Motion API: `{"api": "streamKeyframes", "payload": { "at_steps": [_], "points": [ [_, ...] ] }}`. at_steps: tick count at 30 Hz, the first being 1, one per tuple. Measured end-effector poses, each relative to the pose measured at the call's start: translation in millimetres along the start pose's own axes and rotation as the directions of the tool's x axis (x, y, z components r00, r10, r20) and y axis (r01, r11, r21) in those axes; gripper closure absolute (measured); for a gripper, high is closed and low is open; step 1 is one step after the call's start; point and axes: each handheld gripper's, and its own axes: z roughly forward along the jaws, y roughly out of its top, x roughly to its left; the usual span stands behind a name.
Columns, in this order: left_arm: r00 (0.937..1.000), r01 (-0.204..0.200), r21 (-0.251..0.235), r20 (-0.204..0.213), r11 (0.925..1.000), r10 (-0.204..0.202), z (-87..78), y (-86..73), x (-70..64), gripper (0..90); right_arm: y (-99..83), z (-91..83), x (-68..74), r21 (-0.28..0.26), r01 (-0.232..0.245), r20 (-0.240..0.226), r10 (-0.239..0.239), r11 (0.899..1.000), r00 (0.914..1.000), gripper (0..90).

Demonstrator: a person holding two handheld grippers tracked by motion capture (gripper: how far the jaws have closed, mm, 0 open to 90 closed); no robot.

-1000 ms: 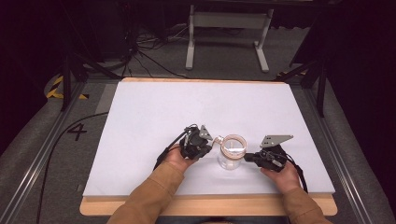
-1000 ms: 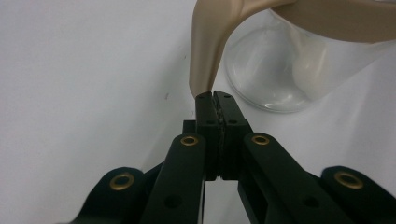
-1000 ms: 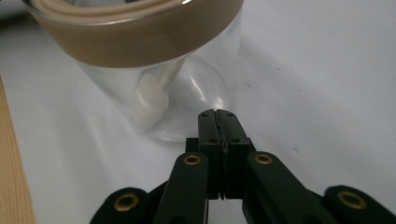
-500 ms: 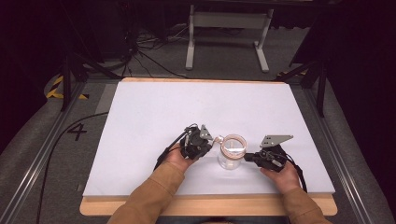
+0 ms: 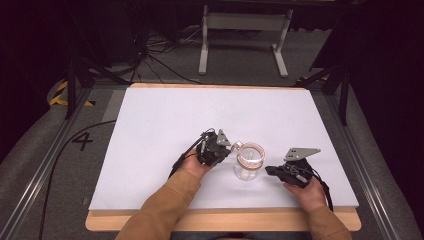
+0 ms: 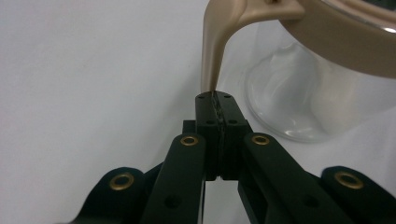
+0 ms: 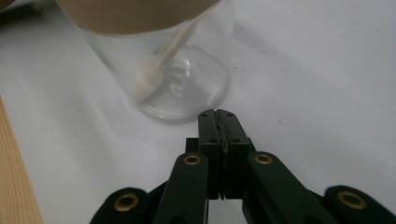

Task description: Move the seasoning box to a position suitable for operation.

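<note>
Right gripper (image 5: 270,171): near edge of the table, jaws pressed together on nothing, tips just beside the base of the glass jar.
Left gripper (image 5: 226,149): on the jar's other side, jaws closed, tips at the lower end of the jar's tan handle (image 6: 215,56); whether they pinch it I cannot tell.
Glass jar (image 5: 247,167): upright on the white table (image 5: 165,120) between both grippers, clear, tan band (image 7: 135,14) around its rim.
Inside the jar: a pale, spoon-like stick (image 7: 156,65) leaning, its end near the bottom.
Beyond the table: dark floor with cables (image 5: 150,60) and a metal stand (image 5: 242,35).
</note>
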Motion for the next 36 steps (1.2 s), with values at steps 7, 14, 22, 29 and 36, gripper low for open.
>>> {"api": "streamKeyframes", "payload": {
  "at_steps": [7, 14, 22, 29, 36],
  "points": [
    [0.9993, 0.034, -0.050, 0.019, 0.9982, -0.033, 8.6, 6.0, 8.2, 89.5, -9.1, -10.1, -0.1, -0.006, -0.024, 0.031, 0.025, 1.000, 0.9992, 89.9],
    [0.9989, 0.046, -0.067, 0.004, 0.9967, -0.046, 8.1, 5.0, 10.2, 89.5, -7.8, -11.2, 0.0, -0.011, -0.030, 0.037, 0.031, 0.999, 0.9988, 90.0],
    [0.9945, 0.104, -0.099, 0.006, 0.9896, -0.104, -27.1, -8.3, 14.5, 88.2, 8.1, -0.1, 1.1, -0.036, -0.024, 0.066, 0.026, 0.999, 0.9975, 90.0],
    [0.9886, 0.149, -0.113, -0.004, 0.9823, -0.151, -53.1, -26.5, 16.6, 87.3, 23.9, 19.3, 2.3, -0.001, 0.019, 0.105, -0.019, 1.000, 0.9943, 90.0],
    [0.9861, 0.165, -0.115, -0.001, 0.9795, -0.166, -55.0, -30.0, 19.4, 86.7, 23.9, 23.8, -0.7, 0.027, 0.005, 0.087, -0.008, 1.000, 0.9961, 90.0]
  ]
}}
